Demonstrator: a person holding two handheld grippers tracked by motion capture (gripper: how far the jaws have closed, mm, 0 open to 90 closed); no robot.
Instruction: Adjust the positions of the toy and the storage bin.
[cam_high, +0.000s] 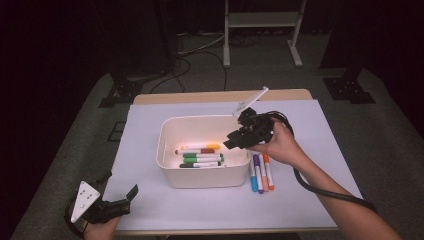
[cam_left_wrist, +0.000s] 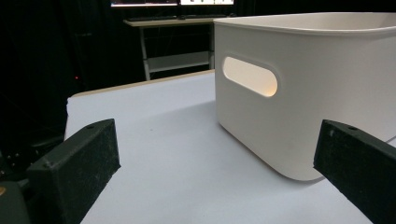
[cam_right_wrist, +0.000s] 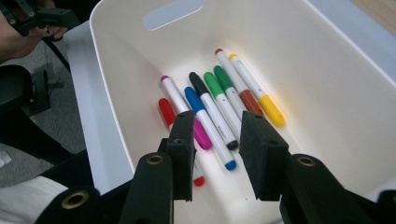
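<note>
The markers (cam_right_wrist: 212, 109) lie flat on the floor of the white bin (cam_high: 167, 165), side by side and roughly parallel; in the high view their long axes run left to right across the bin, along its longer side. From the right gripper view seven can be counted: a red one nearest the bin wall, then pink, blue, black, green, brown-red and yellow (cam_right_wrist: 256, 91), all slanting from upper left to lower right in that view, with the coloured caps of the pink, brown-red and yellow ones at the lower right end and those of the blue, black and green ones at the upper left end. The right gripper (cam_high: 235, 142) hangs above the right part of the bin, tilted down toward its inside, with its jaws partly apart and nothing between them; the markers lie well below the pads. Just outside the bin, near its right wall, three more markers (cam_high: 261, 172) lie on the table (cam_high: 310, 150): blue, purple and orange, close together, their long axes running from the far side toward the near side, caps at the near end. The left gripper (cam_high: 120, 202) rests at the near left corner of the table, well apart from the bin, its jaws wide apart and empty, pointing toward the bin wall with the oval handle slot (cam_left_wrist: 250, 76).
</note>
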